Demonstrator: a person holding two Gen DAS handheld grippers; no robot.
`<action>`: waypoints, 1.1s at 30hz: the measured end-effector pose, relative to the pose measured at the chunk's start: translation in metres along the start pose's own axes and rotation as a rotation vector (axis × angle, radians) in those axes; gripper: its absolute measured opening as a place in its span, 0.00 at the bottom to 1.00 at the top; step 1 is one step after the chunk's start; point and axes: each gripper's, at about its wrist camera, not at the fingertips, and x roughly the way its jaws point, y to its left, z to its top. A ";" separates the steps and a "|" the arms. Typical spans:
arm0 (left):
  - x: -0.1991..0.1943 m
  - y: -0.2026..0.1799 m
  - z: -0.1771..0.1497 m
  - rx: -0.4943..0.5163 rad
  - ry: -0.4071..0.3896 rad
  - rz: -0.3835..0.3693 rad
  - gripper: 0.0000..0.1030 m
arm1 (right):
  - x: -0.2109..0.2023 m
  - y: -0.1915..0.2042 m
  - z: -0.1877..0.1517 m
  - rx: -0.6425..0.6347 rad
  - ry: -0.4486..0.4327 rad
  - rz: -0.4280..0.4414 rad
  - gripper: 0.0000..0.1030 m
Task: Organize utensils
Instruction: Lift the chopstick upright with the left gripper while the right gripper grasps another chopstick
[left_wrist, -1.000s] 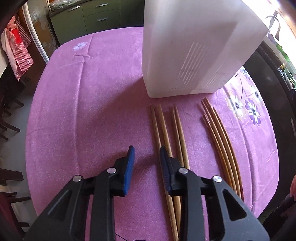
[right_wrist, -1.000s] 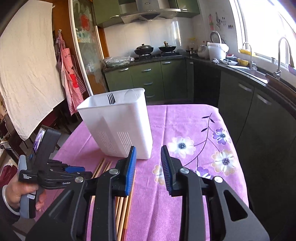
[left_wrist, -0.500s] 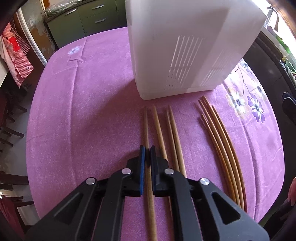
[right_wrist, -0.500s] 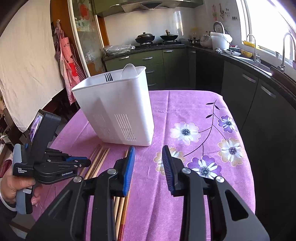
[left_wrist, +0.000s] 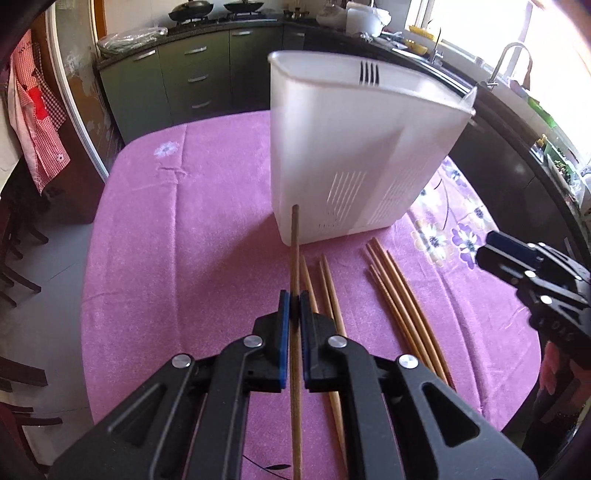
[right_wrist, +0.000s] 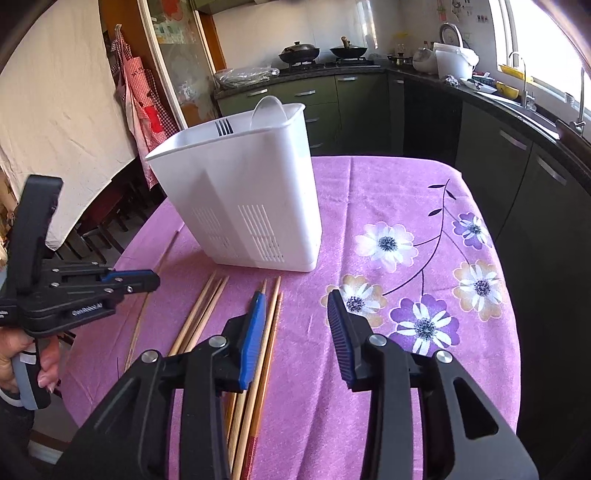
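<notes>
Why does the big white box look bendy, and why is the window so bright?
In the left wrist view the fisheye lens bulges the white utensil holder and curves the table edge; the window at top right is washed out by sunlight. In the right wrist view the window glares too, and the counter bends in a curve.
</notes>
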 end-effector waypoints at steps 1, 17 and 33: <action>-0.008 0.001 0.000 0.000 -0.021 0.000 0.05 | 0.003 0.000 0.000 -0.002 0.014 0.005 0.34; -0.104 0.011 -0.044 0.026 -0.244 -0.012 0.05 | 0.089 0.014 0.007 -0.030 0.310 0.003 0.16; -0.124 0.013 -0.064 0.056 -0.295 0.000 0.06 | 0.111 0.053 0.008 -0.126 0.362 -0.104 0.10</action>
